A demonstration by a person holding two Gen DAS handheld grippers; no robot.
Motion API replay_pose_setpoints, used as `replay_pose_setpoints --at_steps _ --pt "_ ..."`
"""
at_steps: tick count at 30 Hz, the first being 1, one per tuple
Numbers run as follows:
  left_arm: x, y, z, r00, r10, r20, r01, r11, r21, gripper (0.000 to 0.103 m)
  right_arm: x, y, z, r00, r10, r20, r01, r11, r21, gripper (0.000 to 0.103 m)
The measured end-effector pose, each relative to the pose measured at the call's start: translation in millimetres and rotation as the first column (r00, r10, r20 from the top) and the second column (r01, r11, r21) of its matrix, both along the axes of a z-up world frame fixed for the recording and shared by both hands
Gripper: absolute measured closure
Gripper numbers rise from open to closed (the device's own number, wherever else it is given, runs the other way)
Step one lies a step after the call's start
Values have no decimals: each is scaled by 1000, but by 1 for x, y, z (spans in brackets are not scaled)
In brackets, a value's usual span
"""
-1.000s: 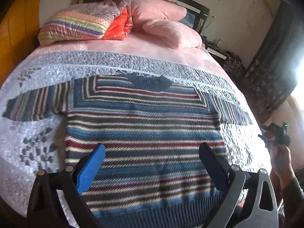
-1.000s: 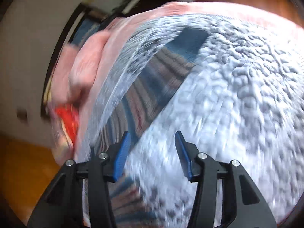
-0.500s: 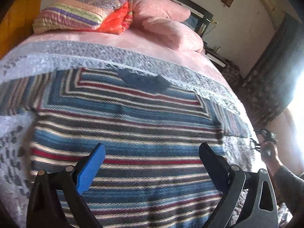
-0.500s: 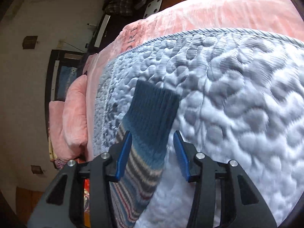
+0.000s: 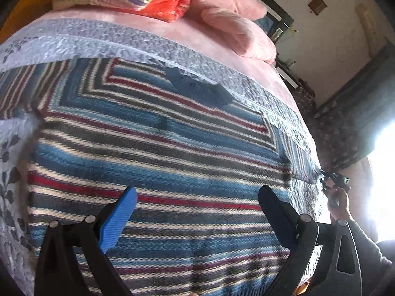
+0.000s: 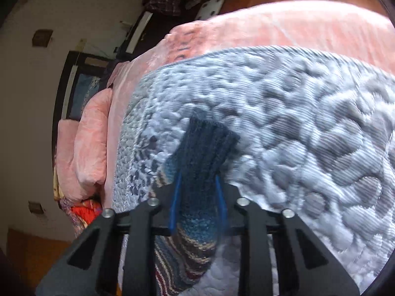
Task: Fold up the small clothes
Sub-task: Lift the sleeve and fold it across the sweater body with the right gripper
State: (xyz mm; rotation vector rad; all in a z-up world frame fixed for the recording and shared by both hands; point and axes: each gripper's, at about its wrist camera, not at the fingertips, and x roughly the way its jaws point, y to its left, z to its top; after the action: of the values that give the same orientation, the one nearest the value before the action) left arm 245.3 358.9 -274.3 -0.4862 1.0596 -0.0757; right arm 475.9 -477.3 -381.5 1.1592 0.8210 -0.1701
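a: where is the sweater at this moment?

b: it lies flat on the grey quilt of the bed, front side up, with both sleeves spread to the sides. the collar points toward the pink pillows.

a: and the two tools?

b: the right tool is clenched on the dark cuff of the right sleeve; the knit is pinched between the blue pads. the left tool hangs above the lower body of the sweater, its jaws spread wide and holding nothing.

a: so the step seems to be the folding of the right sleeve inward?

b: it looks so. to do it well, the person should lift the cuff only a little, so the body does not drag over the quilt, and carry it straight across the chest, so that the sleeve lies level with the stripes.

a: should the left tool help?

b: probably yes. it could press on the body near the right shoulder, so the fold line remains straight. the knit is thick and soft, therefore the grip should be kept firm until the cuff rests flat.
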Motion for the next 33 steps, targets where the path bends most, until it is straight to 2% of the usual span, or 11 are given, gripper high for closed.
replay_pose_setpoints --at_steps 5,9,13,18,21,26,30,33 --pt "-3 11 6 1000 8 2 -8 1000 -14 4 7 32 49 994 90 62 -83 991 -105 90" --pt "-7 18 21 998 32 54 -31 999 -12 4 7 74 100 975 177 131 -151 970 -189 90" --pt "-9 21 41 992 38 121 -45 997 55 4 5 128 149 943 277 186 -221 937 -271 90" --pt "-7 22 63 989 -7 148 -7 996 93 4 -4 196 191 898 380 221 -287 887 -360 90" --pt "-5 19 73 987 -33 156 13 992 128 4 -7 232 204 875 433 218 -325 857 -400 90" --pt "2 17 75 991 -49 120 38 995 96 4 -13 286 207 842 498 207 -369 811 -453 90" --pt "12 10 79 988 -101 119 89 991 97 4 -14 337 199 807 568 159 -422 745 -517 90" --pt "20 6 81 983 -127 132 115 989 98 4 -17 386 186 773 627 103 -466 670 -578 90"
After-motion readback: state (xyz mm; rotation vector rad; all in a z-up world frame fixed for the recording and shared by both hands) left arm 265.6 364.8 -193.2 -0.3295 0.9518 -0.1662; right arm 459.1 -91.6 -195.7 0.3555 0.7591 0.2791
